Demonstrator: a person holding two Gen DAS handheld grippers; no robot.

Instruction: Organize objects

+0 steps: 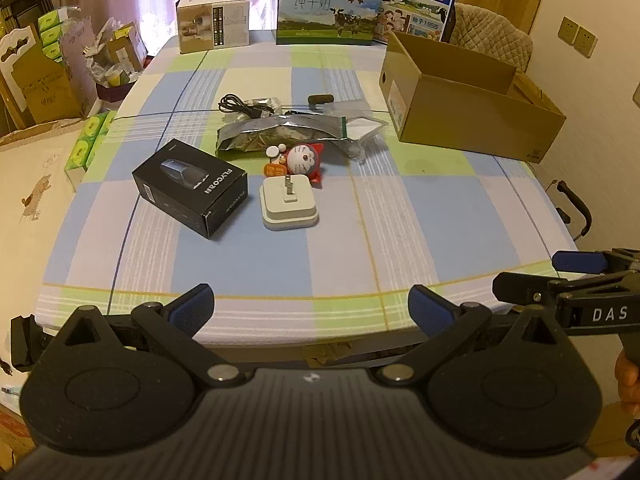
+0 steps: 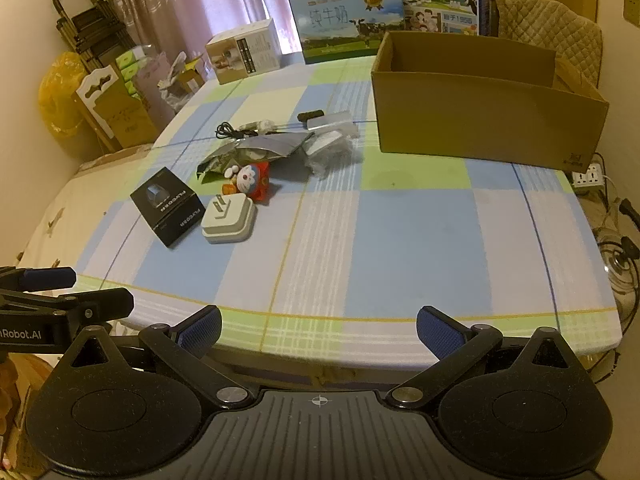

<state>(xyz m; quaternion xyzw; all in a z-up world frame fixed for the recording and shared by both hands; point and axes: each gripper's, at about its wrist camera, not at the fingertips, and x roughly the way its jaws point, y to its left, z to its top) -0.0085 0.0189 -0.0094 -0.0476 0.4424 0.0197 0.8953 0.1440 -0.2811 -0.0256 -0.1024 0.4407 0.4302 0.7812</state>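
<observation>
On the checked tablecloth lie a black shaver box (image 1: pixel 190 188) (image 2: pixel 168 206), a white plug adapter (image 1: pixel 289 203) (image 2: pixel 229 219), a red cat figurine (image 1: pixel 302 159) (image 2: pixel 250 179), a silver foil bag (image 1: pixel 280 133) (image 2: pixel 256 148), a black cable (image 1: pixel 246 106) (image 2: pixel 230 130) and a clear plastic bag (image 1: pixel 362 128) (image 2: pixel 330 148). An open cardboard box (image 1: pixel 472 100) (image 2: pixel 484 108) stands at the right. My left gripper (image 1: pixel 310 312) (image 2: pixel 96 292) and right gripper (image 2: pixel 318 330) (image 1: pixel 524 276) hover open at the table's near edge, both empty.
Two milk cartons (image 1: pixel 328 8) (image 2: pixel 346 20) and a small beige box (image 1: pixel 212 20) (image 2: pixel 242 56) stand along the far edge. A quilted chair (image 1: pixel 492 36) is behind the cardboard box. Tissue packs (image 1: pixel 86 144) and clutter sit left; a power strip (image 2: pixel 586 178) and cables lie right.
</observation>
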